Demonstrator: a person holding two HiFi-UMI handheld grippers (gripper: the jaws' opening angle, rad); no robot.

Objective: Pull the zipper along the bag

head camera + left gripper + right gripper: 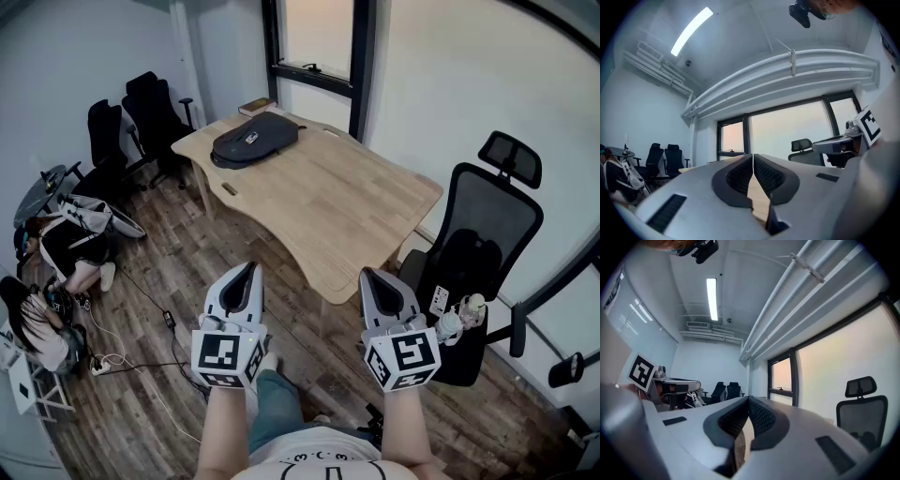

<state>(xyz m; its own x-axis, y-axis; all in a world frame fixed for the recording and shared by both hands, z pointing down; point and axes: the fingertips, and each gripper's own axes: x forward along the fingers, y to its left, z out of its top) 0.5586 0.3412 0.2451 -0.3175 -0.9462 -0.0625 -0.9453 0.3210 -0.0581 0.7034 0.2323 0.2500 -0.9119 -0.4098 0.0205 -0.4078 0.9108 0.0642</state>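
Observation:
A dark grey bag (255, 140) lies flat on the far left corner of the wooden table (328, 206); its zipper is too small to make out. My left gripper (248, 267) and right gripper (367, 274) are held side by side, level, over the floor short of the table's near edge and far from the bag. Both are shut with nothing between the jaws. In the left gripper view the left gripper (753, 157) has its dark pads touching, and in the right gripper view the right gripper (749, 400) likewise. The bag does not show in either gripper view.
A black office chair (487, 244) stands at the table's right side, close to my right gripper. Two more black chairs (141, 112) stand at the back left. A person (33, 323) sits on the floor at the left among cables (141, 347). A book (255, 105) lies behind the bag.

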